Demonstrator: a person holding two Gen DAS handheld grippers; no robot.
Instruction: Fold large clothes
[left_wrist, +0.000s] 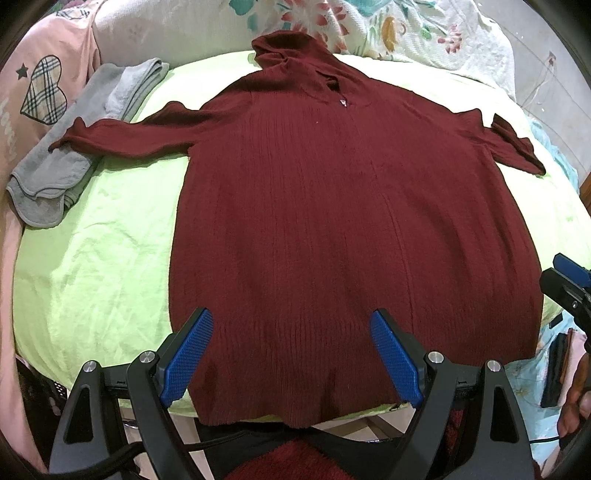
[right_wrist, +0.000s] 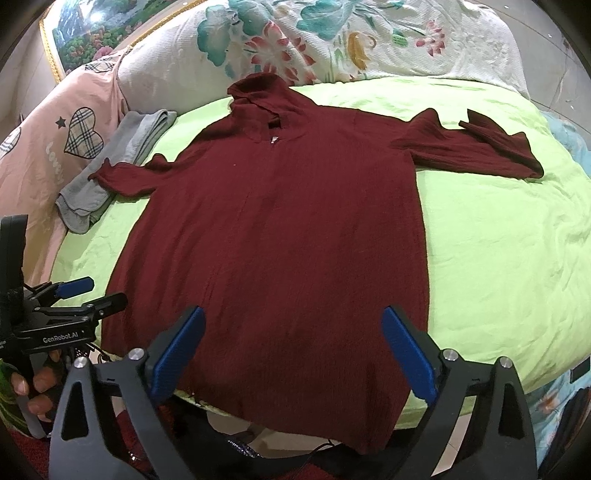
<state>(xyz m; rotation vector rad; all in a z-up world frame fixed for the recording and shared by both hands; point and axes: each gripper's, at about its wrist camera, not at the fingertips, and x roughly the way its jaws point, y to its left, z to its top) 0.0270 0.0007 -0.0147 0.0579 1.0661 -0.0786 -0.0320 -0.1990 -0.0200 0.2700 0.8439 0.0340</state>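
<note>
Left wrist view: hoodie (left_wrist: 332, 221) flat on the bed (left_wrist: 92, 258), hood toward the far edge.
Long axis: I see hem nearest both tools.
Left tool (left_wrist: 291, 354): spread, empty.
Right tool (right_wrist: 291, 354): spread, empty.

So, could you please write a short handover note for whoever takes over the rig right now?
Left gripper: open, empty, over the hem.
Right gripper: open, empty, also over the hem.
Maroon hooded sweater: flat on the lime-green sheet, hood away from you, both sleeves spread out; one cuff lies on the grey garment.
Done: sweater laid out.
Left: every fold; likely sleeves in first, then hem up.
</note>
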